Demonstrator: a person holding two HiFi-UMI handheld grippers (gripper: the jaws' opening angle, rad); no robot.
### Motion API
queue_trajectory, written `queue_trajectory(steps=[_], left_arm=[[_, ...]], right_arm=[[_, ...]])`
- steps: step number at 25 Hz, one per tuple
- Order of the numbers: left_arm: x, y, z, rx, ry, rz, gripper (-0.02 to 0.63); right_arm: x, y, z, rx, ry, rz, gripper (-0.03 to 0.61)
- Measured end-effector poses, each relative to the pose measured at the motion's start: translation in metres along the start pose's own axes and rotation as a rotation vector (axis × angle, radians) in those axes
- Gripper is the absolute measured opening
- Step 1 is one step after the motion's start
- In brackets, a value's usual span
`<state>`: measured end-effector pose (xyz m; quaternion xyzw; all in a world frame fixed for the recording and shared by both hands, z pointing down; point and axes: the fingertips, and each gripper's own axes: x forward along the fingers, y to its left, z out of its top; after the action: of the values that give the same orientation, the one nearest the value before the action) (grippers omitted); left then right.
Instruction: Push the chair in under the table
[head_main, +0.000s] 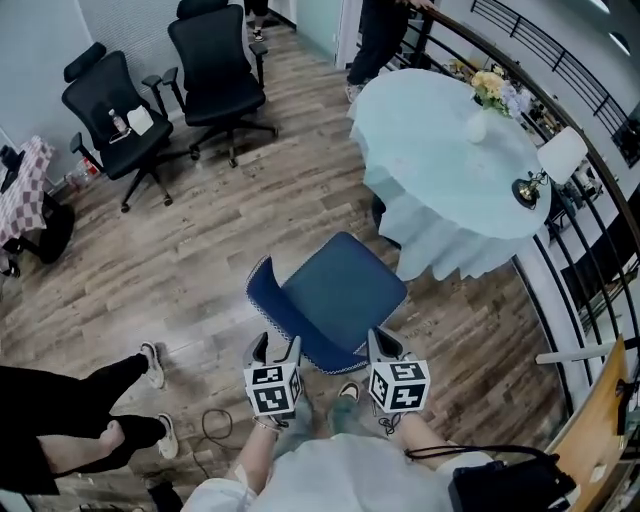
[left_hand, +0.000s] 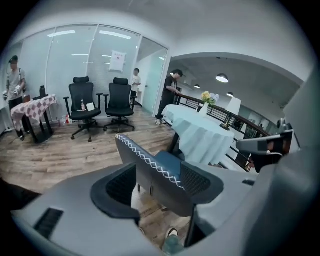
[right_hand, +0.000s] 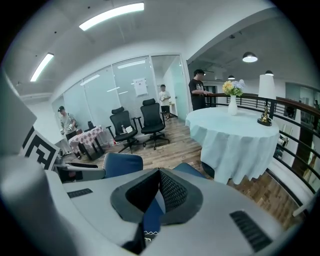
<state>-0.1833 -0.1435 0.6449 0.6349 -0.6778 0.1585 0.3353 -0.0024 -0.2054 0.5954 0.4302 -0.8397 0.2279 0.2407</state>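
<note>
— Looking down from the head view first: where is the blue padded chair (head_main: 340, 290)?
— On the wood floor (head_main: 200, 250). Its seat front is near the hanging cloth of the round desk under a pale blue cloth (head_main: 450, 140), but it is not yet under it. The left tongs (head_main: 277, 348) and right tongs (head_main: 386, 346) sit at the two ends of its back.
— How will it handle?
— Stiff back, soft padding, probably some weight. I'd push at the top of the back, evenly at both ends, so it slides straight. Its legs are hidden here.
— And the left gripper view?
— It adds what the head view lacks. The left tongs (left_hand: 160, 181) stand wide, with the white-stitched back edge between them, and the pads seem not to press.
— The right gripper view?
— The right tongs (right_hand: 159, 173) are narrow, their tips meeting, and the blue edge shows in the slit beneath. Whether they pinch it I cannot tell. This view shows best how low the cloth hangs, near the floor.
</note>
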Motion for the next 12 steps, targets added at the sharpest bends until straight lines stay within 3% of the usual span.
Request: queue_trajectory(steps=[6, 12], left_arm=[[0.011, -0.007, -0.002, -0.023, 0.057, -0.104, 0.235], [0.011, -0.012, -0.003, -0.026, 0.090, -0.099, 0.230]], right_arm=[[-0.001, -0.008, -0.010, 0.004, 0.025, -0.021, 0.017], [-0.001, -0.016, -0.008, 0.022, 0.019, -0.037, 0.017]])
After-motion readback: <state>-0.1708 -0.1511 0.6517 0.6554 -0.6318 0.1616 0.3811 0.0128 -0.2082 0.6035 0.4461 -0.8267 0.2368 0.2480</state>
